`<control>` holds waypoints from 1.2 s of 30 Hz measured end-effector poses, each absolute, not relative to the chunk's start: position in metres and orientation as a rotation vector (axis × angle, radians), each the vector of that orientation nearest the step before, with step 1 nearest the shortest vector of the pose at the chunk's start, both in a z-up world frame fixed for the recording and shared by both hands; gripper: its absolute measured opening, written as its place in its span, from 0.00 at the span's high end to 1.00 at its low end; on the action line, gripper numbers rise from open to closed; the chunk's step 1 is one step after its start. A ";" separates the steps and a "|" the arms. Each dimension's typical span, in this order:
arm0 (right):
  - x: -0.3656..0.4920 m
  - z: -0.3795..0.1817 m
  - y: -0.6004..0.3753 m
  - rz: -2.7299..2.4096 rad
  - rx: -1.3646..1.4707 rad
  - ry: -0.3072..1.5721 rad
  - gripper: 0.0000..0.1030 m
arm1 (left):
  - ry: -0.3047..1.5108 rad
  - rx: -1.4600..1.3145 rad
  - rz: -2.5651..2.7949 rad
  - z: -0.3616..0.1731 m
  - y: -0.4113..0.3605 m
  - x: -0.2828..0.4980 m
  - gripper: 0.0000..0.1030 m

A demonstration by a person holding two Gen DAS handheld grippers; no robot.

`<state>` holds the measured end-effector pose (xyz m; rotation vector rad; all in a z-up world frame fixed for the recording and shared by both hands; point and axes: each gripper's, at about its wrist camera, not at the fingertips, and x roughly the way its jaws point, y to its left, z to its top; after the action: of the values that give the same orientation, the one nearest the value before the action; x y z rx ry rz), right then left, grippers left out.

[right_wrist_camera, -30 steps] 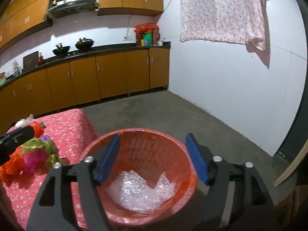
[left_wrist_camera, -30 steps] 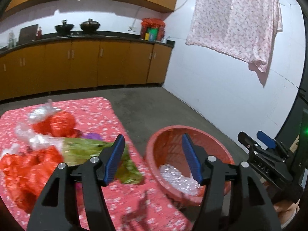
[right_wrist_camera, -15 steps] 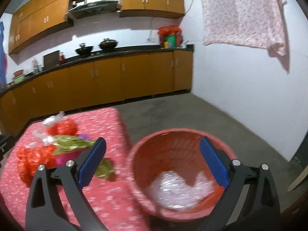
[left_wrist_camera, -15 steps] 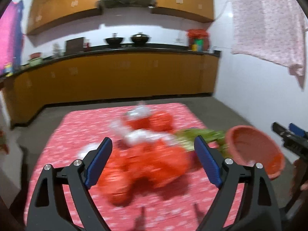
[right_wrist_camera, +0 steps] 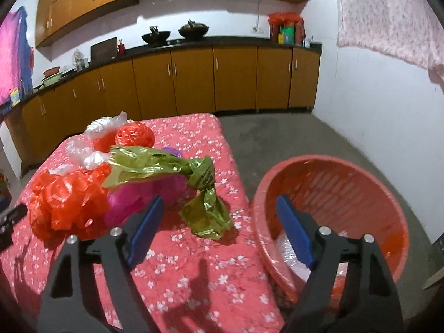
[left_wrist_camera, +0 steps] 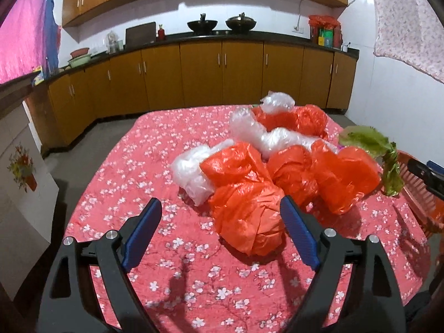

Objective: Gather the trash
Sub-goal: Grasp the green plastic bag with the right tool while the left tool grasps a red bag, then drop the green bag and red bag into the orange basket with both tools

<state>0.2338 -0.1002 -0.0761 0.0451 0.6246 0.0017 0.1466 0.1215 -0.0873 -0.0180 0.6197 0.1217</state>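
Left gripper (left_wrist_camera: 220,234) pitched down over the near part of the flowered tablecloth (left_wrist_camera: 133,166), jaws wide and empty, an orange bag (left_wrist_camera: 244,208) just beyond the fingertips. Right gripper (right_wrist_camera: 217,226) likewise tilted down, wide but just narrowed a little, gripping nothing, poised above the table's right edge between green bag (right_wrist_camera: 202,194) and red basket (right_wrist_camera: 360,188). Bare cloth at near left; open floor beyond the basket.
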 end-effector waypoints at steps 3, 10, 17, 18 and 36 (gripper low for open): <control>0.249 -0.083 -0.098 -0.003 0.050 0.652 0.22 | 0.640 -0.022 0.126 -0.092 0.121 0.154 0.16; 0.270 -0.091 -0.097 0.014 0.050 0.687 0.22 | 0.652 -0.048 0.092 -0.096 0.115 0.160 0.16; 0.287 -0.101 -0.097 0.053 0.077 0.742 0.39 | 0.683 -0.047 0.077 -0.101 0.109 0.171 0.16; 0.288 -0.101 -0.097 0.052 0.080 0.742 0.40 | 0.692 -0.056 0.076 -0.101 0.111 0.173 0.18; 0.280 -0.100 -0.086 0.107 0.059 0.760 0.76 | 0.788 -0.133 0.044 -0.108 0.122 0.189 0.46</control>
<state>0.2798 -0.0865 -0.0996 0.0586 0.7599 0.1067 0.1894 0.1220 -0.1082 -0.1329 0.7883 0.0442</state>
